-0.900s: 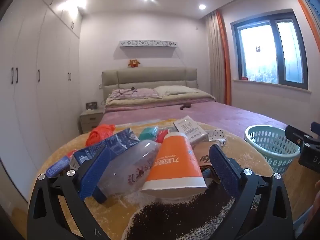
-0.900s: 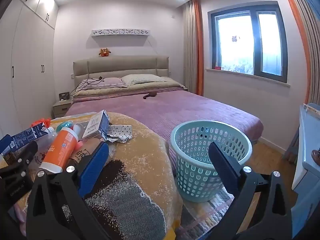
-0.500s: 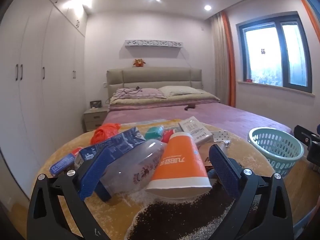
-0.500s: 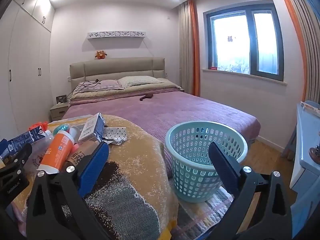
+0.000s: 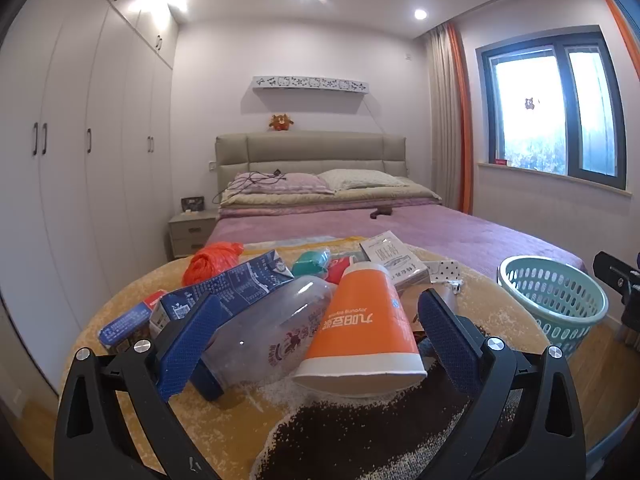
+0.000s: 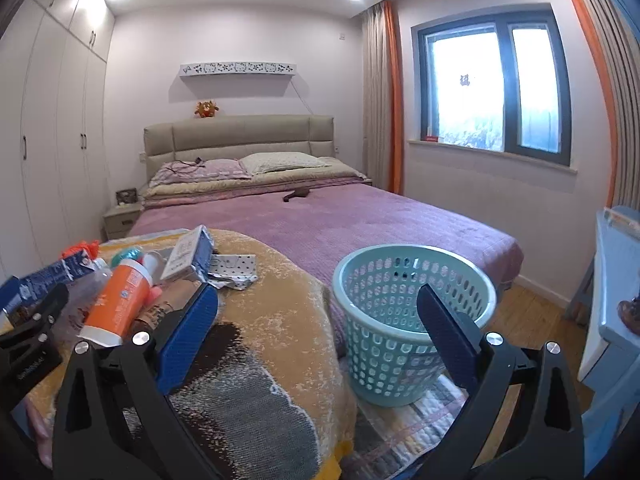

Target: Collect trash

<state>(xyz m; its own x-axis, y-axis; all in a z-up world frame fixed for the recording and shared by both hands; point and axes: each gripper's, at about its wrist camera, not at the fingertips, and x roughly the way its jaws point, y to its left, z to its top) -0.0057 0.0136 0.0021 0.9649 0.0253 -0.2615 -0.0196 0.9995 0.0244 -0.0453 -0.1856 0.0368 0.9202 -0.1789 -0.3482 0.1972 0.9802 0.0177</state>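
Bedroom blanket, orange cup lying between left gripper's wide-apart jaws, untouched

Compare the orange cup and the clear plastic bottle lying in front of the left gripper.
The orange cup is opaque paper with a wide white rim; the clear bottle is see-through with a dark blue cap. The cup tapers away from the camera; the bottle is rounded. Both lie on their sides, touching, on the yellow blanket.

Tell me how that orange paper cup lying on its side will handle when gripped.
The orange paper cup looks thin-walled, so it will probably crush under a firm squeeze. It seems empty, likely very light. Lying tapered on the blanket, it may roll in a curve if nudged.
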